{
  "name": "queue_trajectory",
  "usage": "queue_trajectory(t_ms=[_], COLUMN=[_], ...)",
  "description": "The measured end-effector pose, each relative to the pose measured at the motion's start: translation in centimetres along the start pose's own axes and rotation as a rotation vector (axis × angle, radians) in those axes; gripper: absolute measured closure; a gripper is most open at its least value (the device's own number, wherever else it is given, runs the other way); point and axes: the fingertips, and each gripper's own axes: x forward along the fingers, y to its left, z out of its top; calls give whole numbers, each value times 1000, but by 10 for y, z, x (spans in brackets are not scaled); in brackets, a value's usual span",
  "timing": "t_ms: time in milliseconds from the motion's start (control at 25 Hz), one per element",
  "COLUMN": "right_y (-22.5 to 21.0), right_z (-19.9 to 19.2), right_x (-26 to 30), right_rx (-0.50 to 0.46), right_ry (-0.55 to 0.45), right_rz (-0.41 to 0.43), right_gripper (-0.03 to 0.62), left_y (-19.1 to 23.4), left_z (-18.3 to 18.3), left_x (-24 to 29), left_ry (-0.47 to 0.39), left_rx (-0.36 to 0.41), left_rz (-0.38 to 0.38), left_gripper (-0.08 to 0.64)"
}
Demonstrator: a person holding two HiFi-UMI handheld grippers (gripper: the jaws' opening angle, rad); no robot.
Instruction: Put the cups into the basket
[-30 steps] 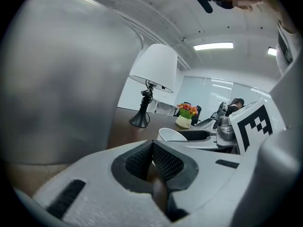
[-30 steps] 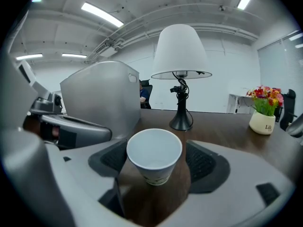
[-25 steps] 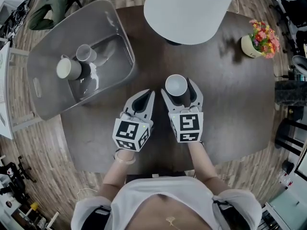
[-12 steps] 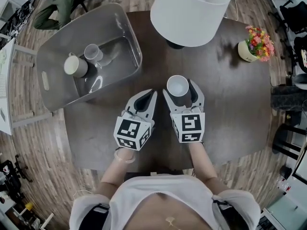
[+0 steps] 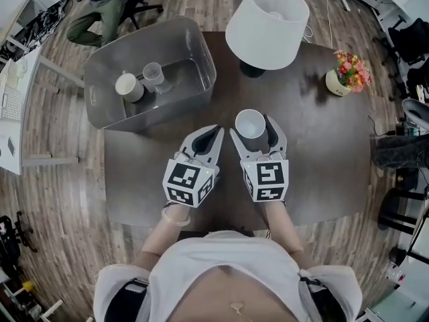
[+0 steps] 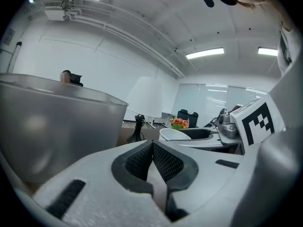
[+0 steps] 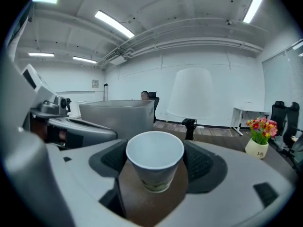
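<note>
Head view: basket smaller; right claw keeps cup.

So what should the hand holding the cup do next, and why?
Probably swing forward and to the left until it is over the basket. The right gripper has its jaws shut on the paper cup, and the basket, open-topped with two cups already inside, stands off to that side.

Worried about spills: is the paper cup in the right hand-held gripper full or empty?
Empty: the paper cup stands upright, its white inside bare.
</note>
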Motion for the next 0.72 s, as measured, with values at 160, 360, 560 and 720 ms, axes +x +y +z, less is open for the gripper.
queue_trajectory(t_ms=[160,360,560,720], right_y=[18,41,62,74], right_z=[18,31,38,36], right_x=[-16,-30,-42,-48], right_rx=[4,-14,-23,-27], right_ry=[-13,-30,-36,-40], right_rz=[31,54,77,87], right_gripper=[229,229,229,229], left_y=[-2,3,2,0], left_z=[12,20,25,24], left_x=[-24,-52,-70,-80], left_ry=[-10,-15,-22,-31], left_rx=[6,21,25,31], left_rz=[16,34,41,42], left_gripper=[549,549,549,549])
